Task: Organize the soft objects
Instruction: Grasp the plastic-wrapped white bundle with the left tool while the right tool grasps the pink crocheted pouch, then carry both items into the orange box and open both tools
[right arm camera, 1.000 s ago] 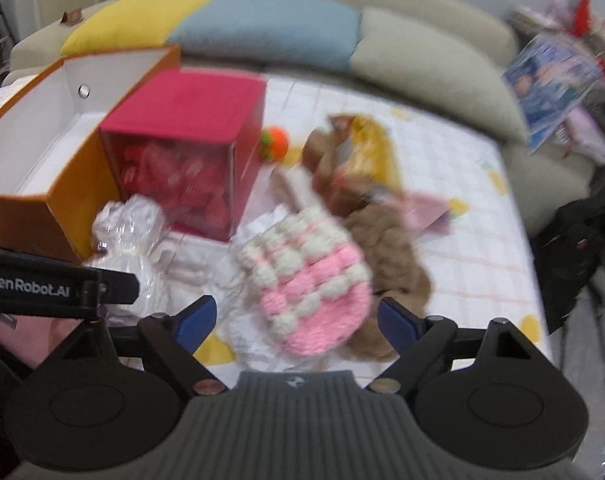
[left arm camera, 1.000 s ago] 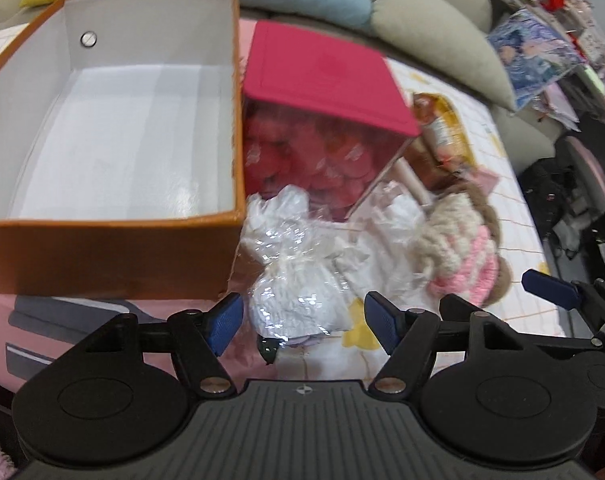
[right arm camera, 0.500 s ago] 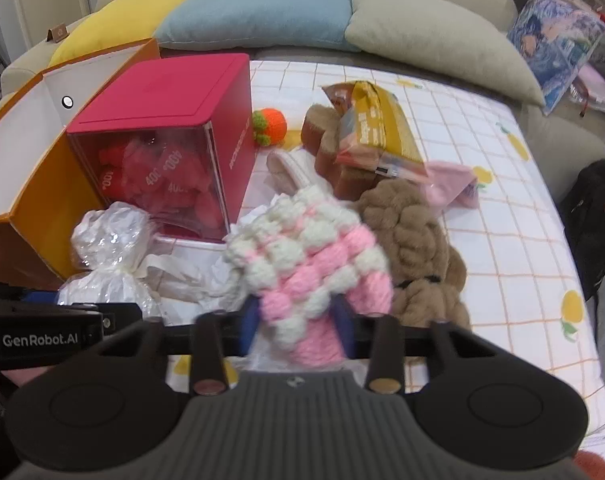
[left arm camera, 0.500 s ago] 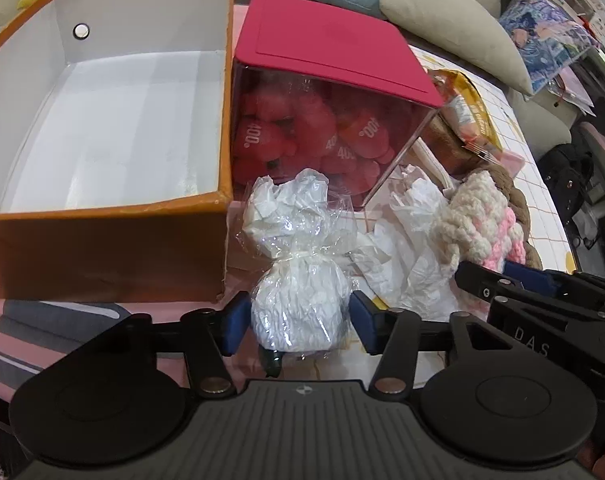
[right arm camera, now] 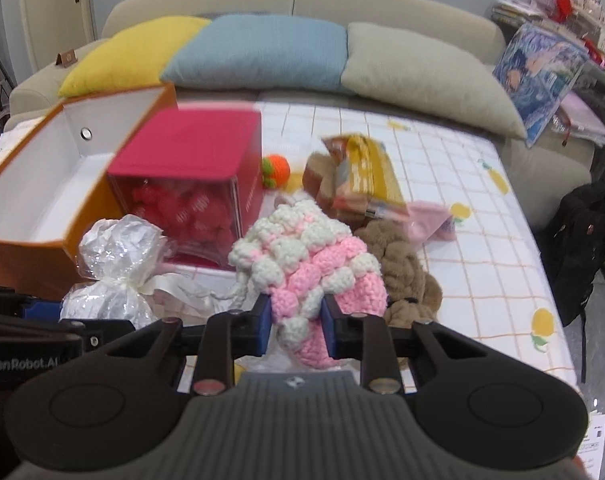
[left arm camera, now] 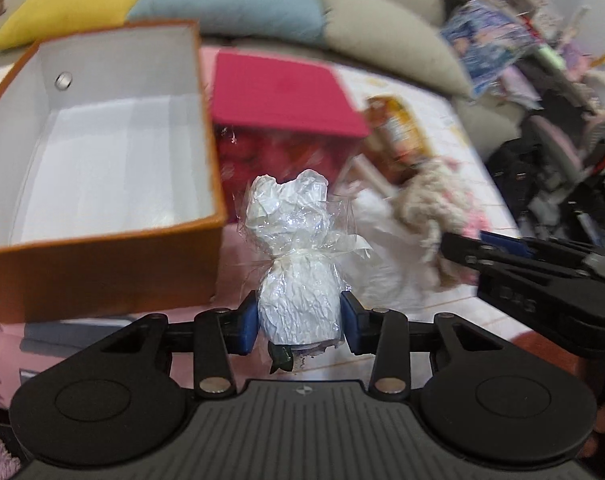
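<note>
Left wrist view: the left gripper clamps the white wrapped bundle at lower centre, right of the orange box. The right gripper pinches the pink-and-white crocheted item at centre.

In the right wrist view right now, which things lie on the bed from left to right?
Orange box → white wrapped bundle → red cube box → pink-white knit toy → yellow snack bag → pink cloth.
</note>
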`<state>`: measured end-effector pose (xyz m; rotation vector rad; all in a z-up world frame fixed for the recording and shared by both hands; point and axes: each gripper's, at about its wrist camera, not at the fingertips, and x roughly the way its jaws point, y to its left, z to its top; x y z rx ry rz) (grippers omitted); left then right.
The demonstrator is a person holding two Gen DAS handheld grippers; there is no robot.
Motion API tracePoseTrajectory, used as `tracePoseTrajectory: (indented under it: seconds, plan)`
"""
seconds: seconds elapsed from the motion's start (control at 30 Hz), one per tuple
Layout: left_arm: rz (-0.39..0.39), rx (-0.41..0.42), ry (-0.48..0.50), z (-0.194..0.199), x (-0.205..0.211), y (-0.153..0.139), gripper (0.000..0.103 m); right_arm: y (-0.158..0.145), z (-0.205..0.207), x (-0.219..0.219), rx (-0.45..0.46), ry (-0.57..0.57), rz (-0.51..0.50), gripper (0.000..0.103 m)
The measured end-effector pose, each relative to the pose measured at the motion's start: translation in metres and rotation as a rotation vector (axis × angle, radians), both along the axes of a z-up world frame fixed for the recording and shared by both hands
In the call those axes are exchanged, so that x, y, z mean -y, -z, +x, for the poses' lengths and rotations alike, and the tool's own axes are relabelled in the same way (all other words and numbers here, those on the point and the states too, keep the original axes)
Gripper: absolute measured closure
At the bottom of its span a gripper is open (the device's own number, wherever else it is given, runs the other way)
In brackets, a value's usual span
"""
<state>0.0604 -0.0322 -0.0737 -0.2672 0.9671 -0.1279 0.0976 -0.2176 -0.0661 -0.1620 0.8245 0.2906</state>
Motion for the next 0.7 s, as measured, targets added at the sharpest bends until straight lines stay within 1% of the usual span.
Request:
tracePoseTrajectory:
  seconds: [0.1,0.2,0.3,0.33,0.4,0.5,0.6,0.67,0.7]
  plan:
    - [-0.017,0.071,0.034,-0.009,0.0,-0.02,0.057,-0.018,-0.009,-0.001,0.039,0.009,0.002,0.079]
    - [-0.028,0.144,0.038,-0.018,-0.007,-0.043,0.057,-0.038,-0.014,-0.001,0.07,0.014,0.025,0.079]
    - [-0.024,0.208,0.016,-0.024,-0.017,-0.064,0.057,-0.058,-0.014,-0.003,0.074,0.028,0.097,0.078]
    - [-0.011,0.226,0.006,-0.027,-0.023,-0.071,0.057,-0.064,-0.014,-0.005,0.072,0.033,0.126,0.078]
    - [0.032,0.235,0.005,-0.03,-0.03,-0.081,0.057,-0.076,-0.012,-0.01,0.075,0.029,0.18,0.078]
    - [0.063,0.241,-0.041,-0.034,-0.049,-0.091,0.057,-0.089,-0.006,-0.029,0.07,-0.023,0.269,0.078]
    - [0.116,0.244,-0.107,-0.036,-0.068,-0.098,0.057,-0.095,0.005,-0.051,0.012,-0.078,0.379,0.078]
    - [0.137,0.225,-0.139,-0.035,-0.084,-0.099,0.057,-0.093,0.011,-0.067,-0.035,-0.108,0.44,0.078]
    - [0.153,0.201,-0.143,-0.031,-0.091,-0.098,0.057,-0.091,0.015,-0.076,-0.068,-0.124,0.47,0.078]
